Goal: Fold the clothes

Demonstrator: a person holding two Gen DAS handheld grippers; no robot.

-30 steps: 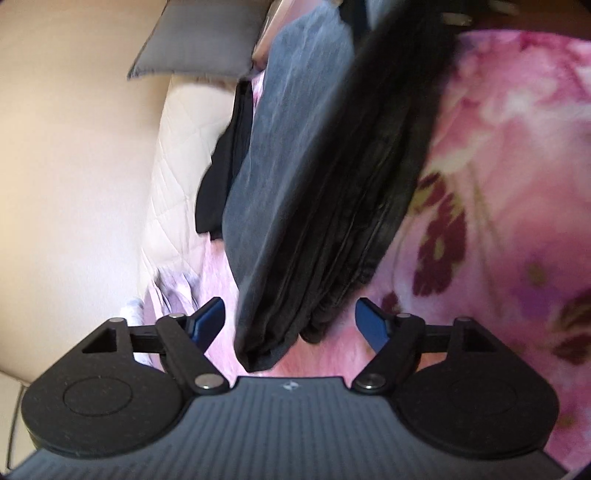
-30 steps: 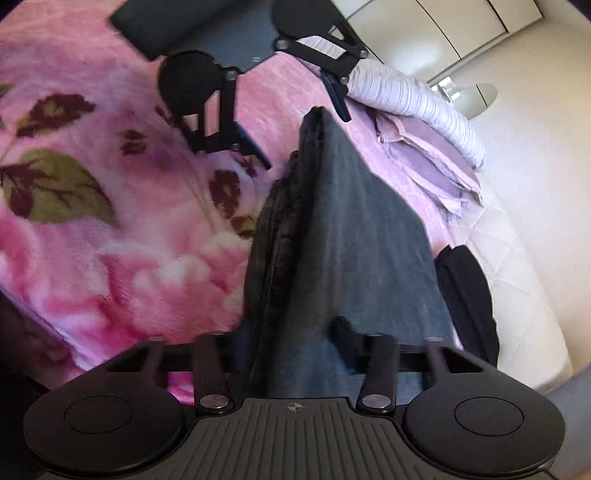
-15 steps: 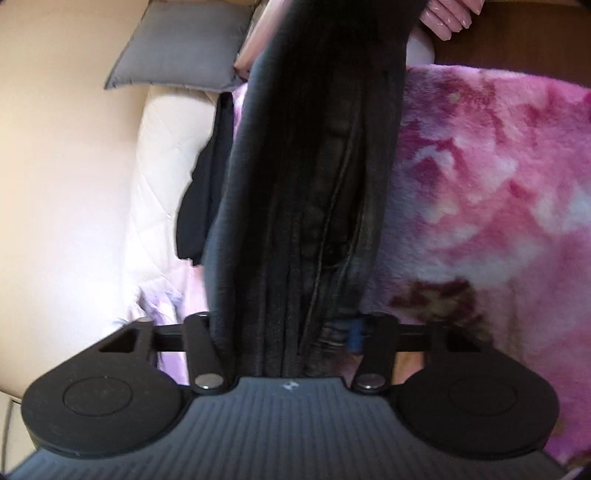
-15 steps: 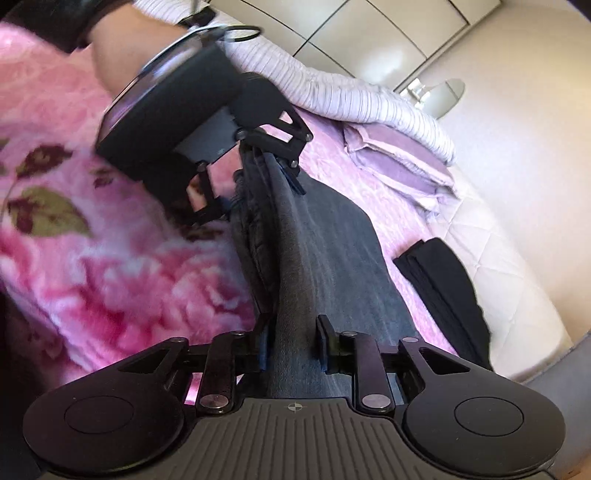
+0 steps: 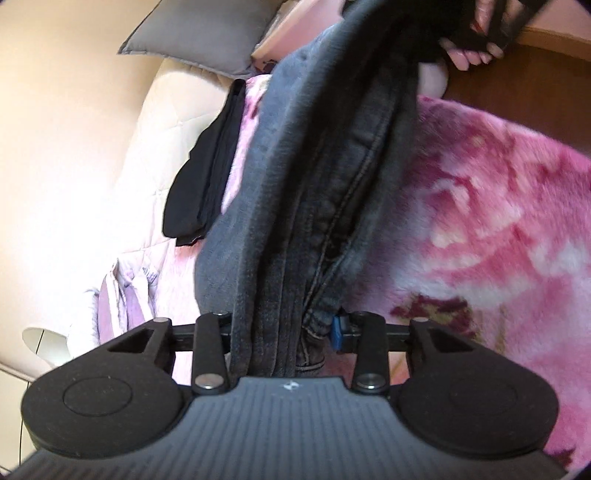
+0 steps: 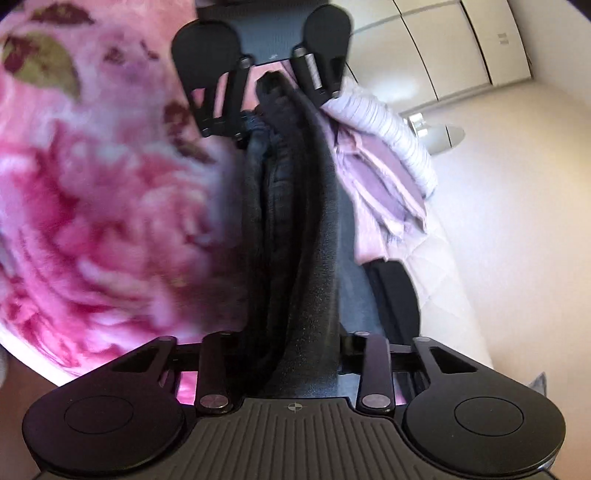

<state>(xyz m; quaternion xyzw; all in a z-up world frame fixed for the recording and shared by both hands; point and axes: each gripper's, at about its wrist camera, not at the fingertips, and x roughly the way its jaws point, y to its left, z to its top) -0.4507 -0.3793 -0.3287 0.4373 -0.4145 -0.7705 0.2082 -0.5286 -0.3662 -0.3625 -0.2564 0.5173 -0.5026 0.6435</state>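
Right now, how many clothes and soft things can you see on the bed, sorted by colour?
Dark grey: 1, the folded jeans held between both grippers
Black: 1, a folded black garment
Lilac: 1 pile of folded clothes
Grey: 1 cushion
Pink: 1 floral blanket
Total: 5

Black ribbed left tool (image 5: 284,325) with one blue pad.

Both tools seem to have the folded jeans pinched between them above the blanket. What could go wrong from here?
1. The left tool is closing on a thick stack of the dark jeans; a layer near the hem could slip out.
2. The jeans hang close beside the black garment, which might get dragged along.
3. The lilac clothes pile sits close by and could be knocked.
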